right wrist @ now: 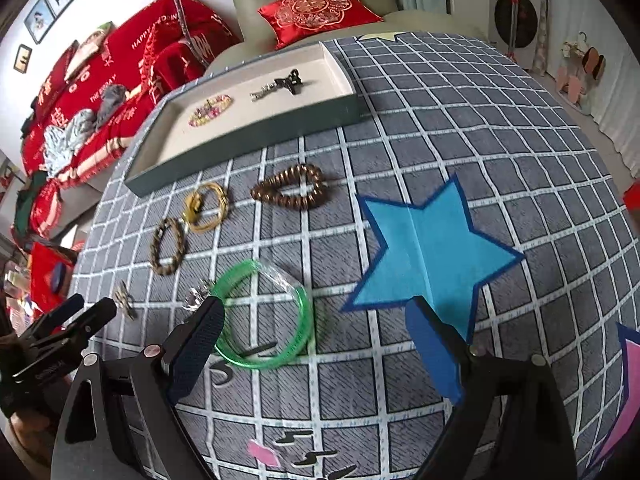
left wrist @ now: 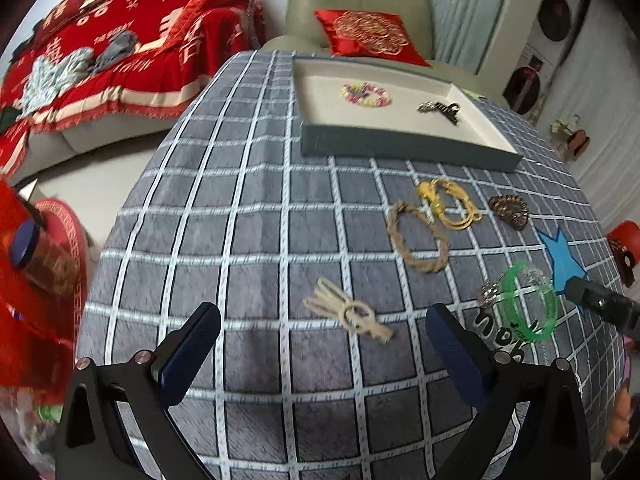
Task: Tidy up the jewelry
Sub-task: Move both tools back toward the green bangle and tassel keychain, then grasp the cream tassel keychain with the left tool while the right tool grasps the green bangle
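Observation:
A shallow tray at the table's far side holds a pastel bead bracelet and a black hair clip. On the checked cloth lie a cream hair clip, a braided tan bracelet, a yellow cord bracelet, a brown bead bracelet and a green bangle. My left gripper is open, just short of the cream clip. My right gripper is open, over the green bangle's near edge.
A blue paper star lies right of the bangle. A pink paper shape is at the right edge. A sofa with red throw and an armchair with red cushion stand beyond the table.

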A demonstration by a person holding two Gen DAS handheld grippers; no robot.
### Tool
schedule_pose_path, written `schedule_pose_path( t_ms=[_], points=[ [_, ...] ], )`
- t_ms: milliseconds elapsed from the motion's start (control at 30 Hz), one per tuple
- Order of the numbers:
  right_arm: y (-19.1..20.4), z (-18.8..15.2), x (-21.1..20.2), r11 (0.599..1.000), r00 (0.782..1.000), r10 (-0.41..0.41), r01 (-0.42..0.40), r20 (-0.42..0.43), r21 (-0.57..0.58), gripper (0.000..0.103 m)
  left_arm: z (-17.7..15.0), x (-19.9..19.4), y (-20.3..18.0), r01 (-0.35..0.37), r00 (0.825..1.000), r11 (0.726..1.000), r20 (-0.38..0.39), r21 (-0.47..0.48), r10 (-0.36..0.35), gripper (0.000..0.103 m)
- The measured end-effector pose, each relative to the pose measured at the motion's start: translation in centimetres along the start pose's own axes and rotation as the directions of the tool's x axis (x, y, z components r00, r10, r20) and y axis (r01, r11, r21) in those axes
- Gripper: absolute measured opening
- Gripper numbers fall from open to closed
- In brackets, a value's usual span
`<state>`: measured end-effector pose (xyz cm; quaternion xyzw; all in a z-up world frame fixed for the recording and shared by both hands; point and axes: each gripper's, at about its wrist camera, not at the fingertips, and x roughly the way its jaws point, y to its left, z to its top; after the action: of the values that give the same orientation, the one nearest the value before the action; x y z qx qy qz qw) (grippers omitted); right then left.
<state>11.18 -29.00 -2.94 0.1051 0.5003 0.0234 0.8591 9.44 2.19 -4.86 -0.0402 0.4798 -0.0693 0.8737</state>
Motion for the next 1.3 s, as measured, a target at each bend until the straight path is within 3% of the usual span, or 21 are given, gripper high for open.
schedule_pose_path(
  t_ms=[367,600,667,933,1067,1133,1167,1233,1300],
  points=[
    [0.6,-0.6,1.0,0.998,0.999,-0.047,0.046,-0.015,-0.036,0.093,-0.2,0.9,-0.4,-0.024,0.999,0.997,-0.035,-0.076,0.021,0.103],
    [1.3,-0.7,2.5,0.996,0.997,-0.066,0.064,-0.039,-0.07,0.092,-0.4,1.4,-1.0,-0.044,0.998,0.998,-0.043,-0.047,0.042,0.097],
    [1.5,-0.8,2.8,0.994,0.996,-0.081,0.078,-0.04,-0.081,0.091,-0.5,1.3,-1.1,-0.058,0.998,0.998,-0.03,-0.031,0.057,0.087],
    [2.9,-1.4,2.6,0.974,0.989,-0.146,0.142,-0.012,-0.175,0.062,-1.0,0.9,-0.9,-0.052,0.999,0.997,-0.001,0.052,0.052,0.069],
    [3.3,-1.6,2.4,0.973,0.99,-0.137,0.133,-0.01,-0.191,0.05,-1.1,0.5,-0.6,-0.028,0.999,0.996,0.017,0.084,0.027,0.047],
    [3.6,-1.7,2.3,0.971,0.991,-0.133,0.128,-0.009,-0.2,0.034,-1.1,0.4,-0.3,-0.008,1.0,0.996,0.022,0.092,0.006,0.038],
    [3.8,-1.7,2.3,0.971,0.991,-0.13,0.126,-0.008,-0.204,0.029,-1.2,0.3,0.0,0.013,1.0,0.996,0.025,0.091,-0.015,0.024],
    [4.0,-1.7,2.2,0.971,0.992,-0.128,0.124,-0.006,-0.206,0.015,-1.2,0.2,0.4,0.048,0.998,0.995,0.023,0.082,-0.051,0.024],
    [3.9,-1.8,2.2,0.972,0.992,-0.129,0.126,-0.001,-0.201,0.01,-1.3,0.1,0.6,0.065,0.997,0.995,0.023,0.077,-0.067,0.024]
  ],
)
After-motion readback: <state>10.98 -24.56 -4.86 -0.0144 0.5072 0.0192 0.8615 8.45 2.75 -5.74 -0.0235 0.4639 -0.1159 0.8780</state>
